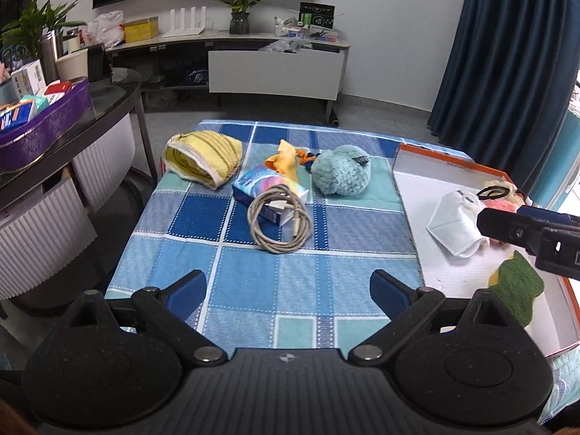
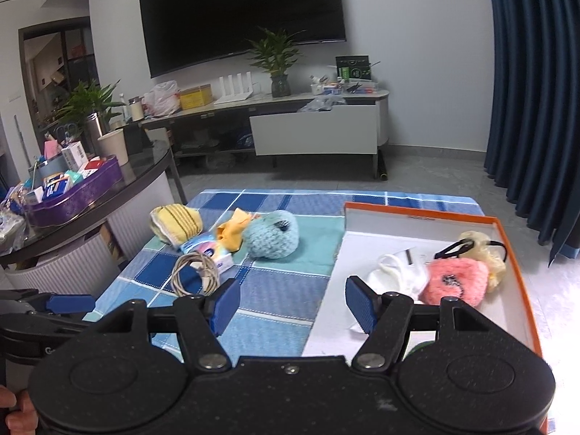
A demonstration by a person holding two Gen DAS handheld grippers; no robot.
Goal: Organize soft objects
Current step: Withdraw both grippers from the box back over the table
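On the blue checked cloth (image 1: 253, 264) lie a folded yellow towel (image 1: 203, 161), an orange cloth (image 1: 286, 159), a fluffy teal ball (image 1: 340, 174), a tissue pack (image 1: 268, 186) and a coiled cable (image 1: 279, 221). An orange-rimmed box lid (image 1: 449, 161) at the right holds a white mask (image 1: 456, 221), a green-and-yellow sponge (image 1: 518, 290), a pink fluffy piece (image 2: 455, 281) and a cream scrunchie (image 2: 482, 250). My left gripper (image 1: 288, 290) hovers open over the cloth's near edge, holding nothing. My right gripper (image 2: 291, 302) stands open and empty over the box lid's left edge (image 2: 339, 253).
A dark curved side table (image 1: 90, 108) with a purple tray (image 1: 47, 123) of small boxes stands at the left. Beyond the cloth are a TV console (image 1: 275, 69), a potted plant (image 1: 239, 0) and a dark blue curtain (image 1: 507, 54) at the right.
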